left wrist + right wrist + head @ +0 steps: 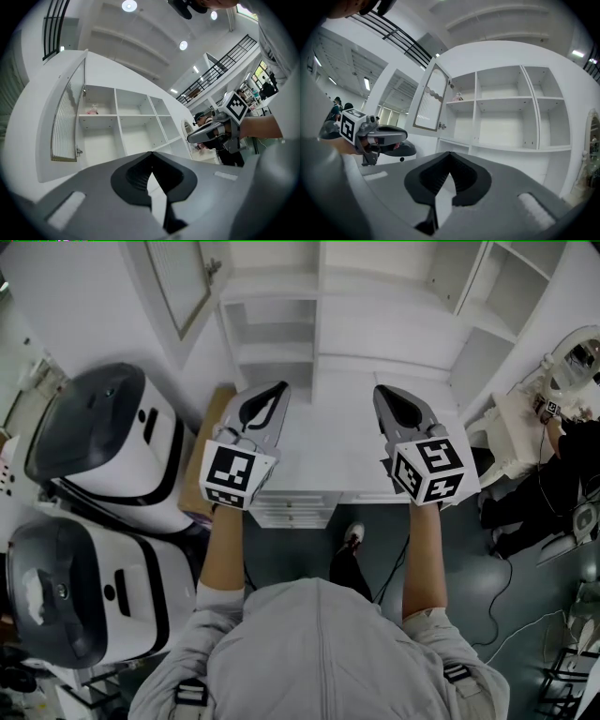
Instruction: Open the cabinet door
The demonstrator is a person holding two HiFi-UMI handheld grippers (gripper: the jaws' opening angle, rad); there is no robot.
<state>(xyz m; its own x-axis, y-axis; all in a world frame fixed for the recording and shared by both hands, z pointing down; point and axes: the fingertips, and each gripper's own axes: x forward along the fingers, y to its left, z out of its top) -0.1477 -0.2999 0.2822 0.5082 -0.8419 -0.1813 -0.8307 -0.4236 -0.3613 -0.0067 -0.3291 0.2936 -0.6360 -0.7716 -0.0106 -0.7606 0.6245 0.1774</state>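
The white cabinet (281, 329) stands ahead with its shelves showing. Its left door (180, 282), framed with a ribbed glass pane, hangs swung wide to the left; it also shows as the door (68, 112) in the left gripper view and the door (431, 99) in the right gripper view. My left gripper (279, 388) and right gripper (382, 390) are held side by side over the white counter (328, 451), apart from the door. Both are shut with nothing between the jaws, as at the left gripper (151, 153) and right gripper (450, 153).
Two white-and-black machines (103, 437) (75, 587) stand at the left, with a cardboard box (211, 442) beside the counter. Drawers (291, 512) sit under the counter front. A seated person (553, 465) is at the right. A small pink thing (92, 110) lies on an upper shelf.
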